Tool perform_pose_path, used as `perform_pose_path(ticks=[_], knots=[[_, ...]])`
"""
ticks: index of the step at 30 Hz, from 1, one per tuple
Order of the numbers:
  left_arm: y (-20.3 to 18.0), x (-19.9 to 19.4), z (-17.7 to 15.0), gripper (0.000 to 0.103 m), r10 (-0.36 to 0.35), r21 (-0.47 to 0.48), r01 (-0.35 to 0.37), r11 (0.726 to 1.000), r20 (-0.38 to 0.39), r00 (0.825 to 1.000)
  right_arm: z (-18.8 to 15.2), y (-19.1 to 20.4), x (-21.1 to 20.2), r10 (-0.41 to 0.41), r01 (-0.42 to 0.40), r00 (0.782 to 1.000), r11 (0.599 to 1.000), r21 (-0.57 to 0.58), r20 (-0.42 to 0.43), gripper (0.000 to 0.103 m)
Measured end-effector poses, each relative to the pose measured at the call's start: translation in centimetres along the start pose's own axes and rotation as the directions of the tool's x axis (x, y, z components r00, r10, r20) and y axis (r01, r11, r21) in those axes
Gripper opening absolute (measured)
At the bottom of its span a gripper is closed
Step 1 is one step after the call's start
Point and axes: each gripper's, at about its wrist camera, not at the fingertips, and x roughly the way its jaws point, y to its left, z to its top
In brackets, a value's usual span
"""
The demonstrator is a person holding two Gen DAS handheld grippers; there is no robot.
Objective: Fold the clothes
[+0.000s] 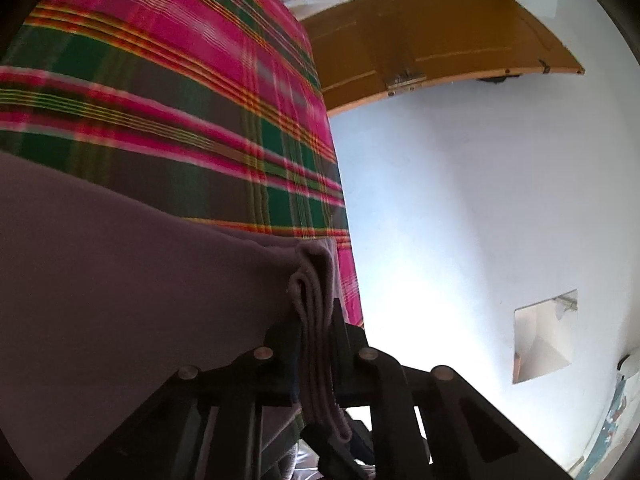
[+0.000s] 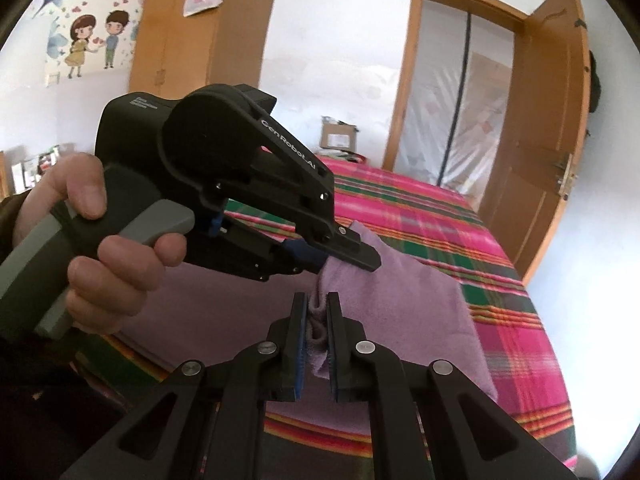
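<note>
Both grippers clamp the lilac cloth [image 2: 384, 300] over the plaid bed [image 2: 460, 232]: left gripper [image 2: 352, 254] and right gripper [image 2: 318, 332], jaws pressed together on folded edges.

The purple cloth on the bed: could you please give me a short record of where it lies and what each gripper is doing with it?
cloth: purple cloth, partly lifted off the plaid bedsheet
left gripper: shut on a bunched edge of the cloth, held by the person's hand
right gripper: shut on a folded edge of the cloth, close beside the left one
background: wooden door standing open, wardrobe against the wall
</note>
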Motion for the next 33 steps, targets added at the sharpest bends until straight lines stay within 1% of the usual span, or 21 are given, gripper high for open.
perform_pose_path(ticks=[3,6,8,12,14,19,22,28,31,33], knots=[[0.1,-1.5,0.2,0.01,0.05,0.0,-0.05,0.999,0.033,0.998,0.6,1.4,-0.2,0.036,-0.036,0.999,0.999,-0.017,0.008,0.009],[0.2,-2.2,0.2,0.01,0.088,-0.022,-0.087,0.996,0.042,0.995,0.8,2.3,0.0,0.08,-0.08,0.997,0.997,-0.017,0.011,0.009],[0.5,-2.4,0.0,0.01,0.096,-0.034,-0.094,0.995,0.052,0.994,1.0,3.0,0.3,0.109,-0.109,0.994,0.994,-0.021,0.006,0.009],[1.0,-3.6,-0.4,0.01,0.138,-0.032,-0.136,0.99,0.096,0.986,1.2,4.3,0.8,0.152,-0.152,0.988,0.988,-0.023,-0.003,0.009],[1.4,-4.1,-0.3,0.01,0.16,-0.048,-0.155,0.987,0.115,0.98,1.3,5.1,1.1,0.163,-0.164,0.987,0.986,-0.033,-0.006,0.009],[2.7,-4.0,-0.1,0.01,0.197,-0.086,-0.189,0.978,0.098,0.975,1.3,6.1,2.6,0.193,-0.195,0.98,0.98,-0.039,-0.045,0.009],[2.8,-3.0,-0.4,0.01,0.197,-0.112,-0.187,0.976,0.082,0.977,0.9,6.6,2.9,0.196,-0.2,0.978,0.979,-0.047,-0.077,0.009],[3.2,-1.9,-0.3,0.01,0.221,-0.114,-0.212,0.971,0.076,0.972,0.6,7.2,2.7,0.214,-0.218,0.972,0.975,-0.037,-0.098,0.011],[3.3,-1.4,-0.2,0.01,0.227,-0.132,-0.216,0.967,0.077,0.971,0.4,7.3,2.6,0.224,-0.23,0.968,0.972,-0.043,-0.117,0.014],[3.6,-2.1,-0.5,0.01,0.237,-0.142,-0.224,0.964,0.081,0.968,0.1,7.2,1.9,0.218,-0.225,0.969,0.973,-0.051,-0.118,0.023]])
